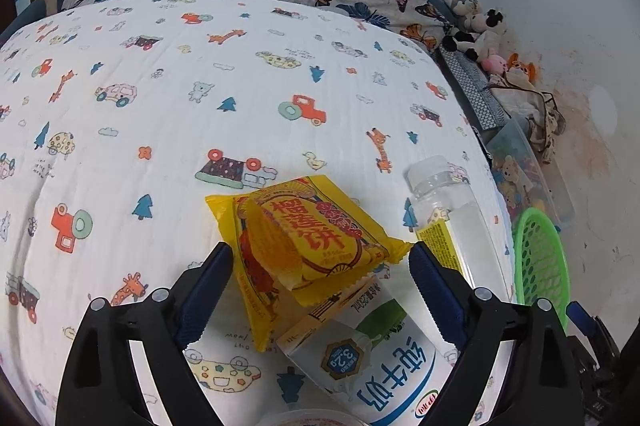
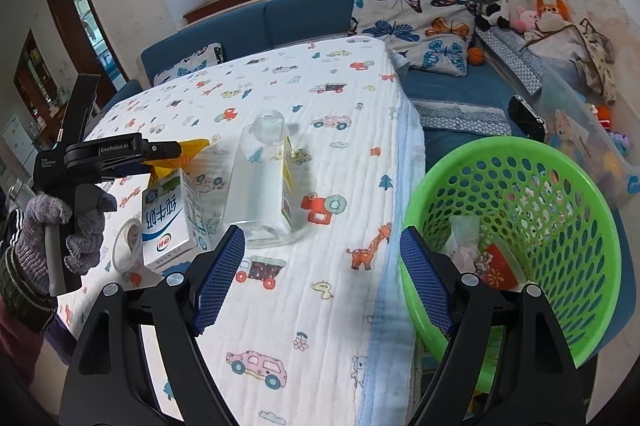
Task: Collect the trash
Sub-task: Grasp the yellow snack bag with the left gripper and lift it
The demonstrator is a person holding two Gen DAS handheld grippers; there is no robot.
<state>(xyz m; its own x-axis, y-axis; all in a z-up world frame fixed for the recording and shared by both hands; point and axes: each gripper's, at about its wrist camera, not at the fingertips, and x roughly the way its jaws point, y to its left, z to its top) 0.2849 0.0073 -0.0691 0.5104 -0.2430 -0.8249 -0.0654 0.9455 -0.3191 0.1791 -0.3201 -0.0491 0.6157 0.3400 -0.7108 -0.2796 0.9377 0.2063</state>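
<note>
A yellow snack packet (image 1: 304, 246) lies on the patterned cloth, partly on a white milk carton (image 1: 372, 358). My left gripper (image 1: 320, 266) is open, its jaws on either side of the packet without closing on it. A clear plastic bottle (image 1: 448, 210) lies to the right. In the right wrist view the bottle (image 2: 260, 182), the carton (image 2: 168, 222) and the left gripper (image 2: 160, 156) show at left. My right gripper (image 2: 322, 258) is open and empty over the table edge. The green basket (image 2: 516, 238) beside it holds some trash.
A small round lid or tape roll (image 2: 126, 244) lies left of the carton. A blue sofa (image 2: 452, 94) with butterfly cushions, plush toys and a clear toy bin (image 2: 580, 138) stands behind and right of the table.
</note>
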